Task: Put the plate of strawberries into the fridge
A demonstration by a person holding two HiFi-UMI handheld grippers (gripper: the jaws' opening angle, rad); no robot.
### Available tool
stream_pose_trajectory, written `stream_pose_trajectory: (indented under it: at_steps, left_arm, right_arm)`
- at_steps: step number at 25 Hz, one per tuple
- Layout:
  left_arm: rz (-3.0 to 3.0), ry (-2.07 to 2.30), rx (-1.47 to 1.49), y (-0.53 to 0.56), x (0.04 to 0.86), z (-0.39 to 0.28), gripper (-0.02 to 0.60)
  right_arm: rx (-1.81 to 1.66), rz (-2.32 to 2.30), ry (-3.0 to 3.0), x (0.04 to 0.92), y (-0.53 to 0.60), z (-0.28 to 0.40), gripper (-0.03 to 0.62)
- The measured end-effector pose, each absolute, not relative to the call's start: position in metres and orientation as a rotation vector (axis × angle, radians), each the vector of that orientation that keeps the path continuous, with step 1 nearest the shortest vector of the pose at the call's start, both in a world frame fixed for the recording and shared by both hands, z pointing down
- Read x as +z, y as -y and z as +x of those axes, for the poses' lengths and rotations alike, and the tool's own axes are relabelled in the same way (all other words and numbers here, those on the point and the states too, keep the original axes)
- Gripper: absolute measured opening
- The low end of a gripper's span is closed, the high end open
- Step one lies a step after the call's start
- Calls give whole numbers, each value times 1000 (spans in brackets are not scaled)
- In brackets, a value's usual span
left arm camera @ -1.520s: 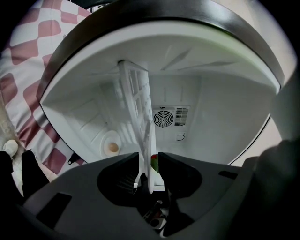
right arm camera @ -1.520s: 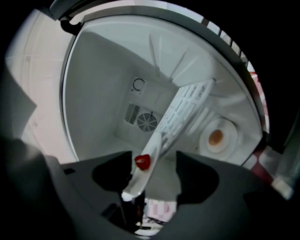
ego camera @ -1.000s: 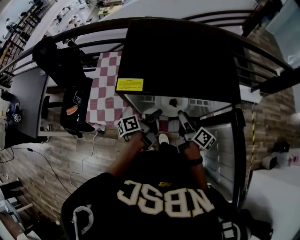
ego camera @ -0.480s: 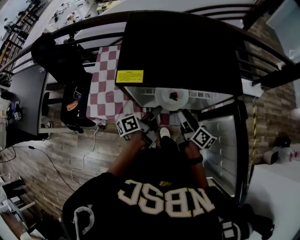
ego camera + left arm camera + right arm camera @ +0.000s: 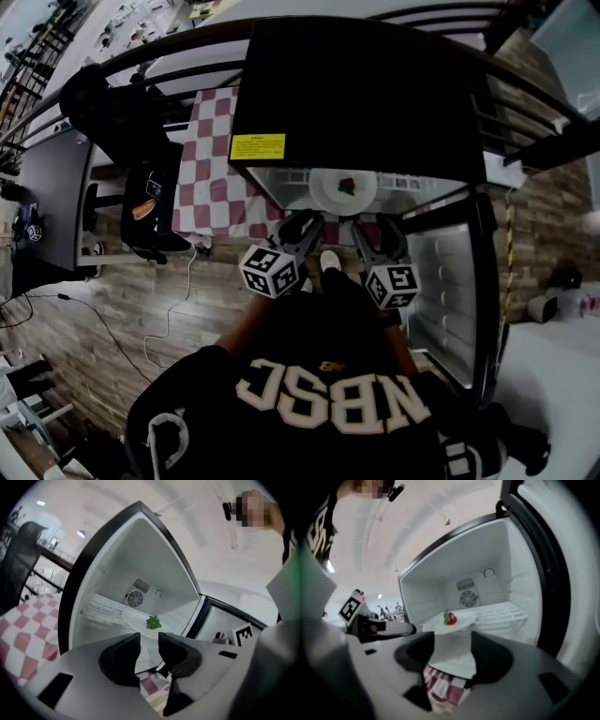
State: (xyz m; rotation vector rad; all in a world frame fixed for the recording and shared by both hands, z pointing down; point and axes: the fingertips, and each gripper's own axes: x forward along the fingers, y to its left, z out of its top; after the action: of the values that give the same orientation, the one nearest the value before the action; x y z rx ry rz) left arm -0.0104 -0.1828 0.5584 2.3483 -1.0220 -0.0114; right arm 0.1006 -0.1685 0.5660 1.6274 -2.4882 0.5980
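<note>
Head view. Fridge [image 5: 356, 103] stands open, its door [image 5: 441, 291] swung to the right. The plate [image 5: 328, 192] sits on the shelf just inside the opening, with one strawberry [image 5: 347, 186] on it, right of centre. Left gripper [image 5: 302, 228] and right gripper [image 5: 373, 234] both point into the opening from below the plate. Neither touches it. The plate lies ahead and between them, with no clear difference in how near each gripper is. A red-and-white checked cloth [image 5: 211, 178] lies left of the fridge.

Left gripper view. Jaws stand a narrow gap apart with nothing gripped. Only the shelf front and a strip of checked cloth show through the gap. The plate [image 5: 136, 619] lies straight ahead, clear of the tips, and a fan vent [image 5: 135, 599] shows on the back wall behind it. From here the strawberry [image 5: 153, 622] shows its green cap.

Right gripper view. Jaws are wide and closing, with nothing between the pads. The plate [image 5: 461, 619] lies ahead and slightly left of the jaw line, beside the wire shelf [image 5: 501, 612]. The strawberry [image 5: 450, 618] shows red with a green top.

Appearance: white, round, shallow plate, so it has no long axis. It rests level.

Judgement: placement looks done. The next move is likely to clear both grippers and shut the door, and the right gripper is on the door side.
</note>
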Motion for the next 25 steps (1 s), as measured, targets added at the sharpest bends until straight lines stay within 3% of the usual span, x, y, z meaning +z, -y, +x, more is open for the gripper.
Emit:
stream_pose_trajectory:
  at_steps: [9, 15, 25]
  left_arm:
    - [2508, 1123, 214, 182, 572, -3, 126]
    - [2549, 1120, 230, 187, 568, 3, 60]
    - [2507, 1146, 230, 203, 570, 5, 35]
  right_arm:
    - [470, 1597, 2452, 568, 172, 93, 158]
    - [396, 1590, 2462, 559, 178, 90, 81]
    - [385, 1568, 2444, 560, 193, 92, 64]
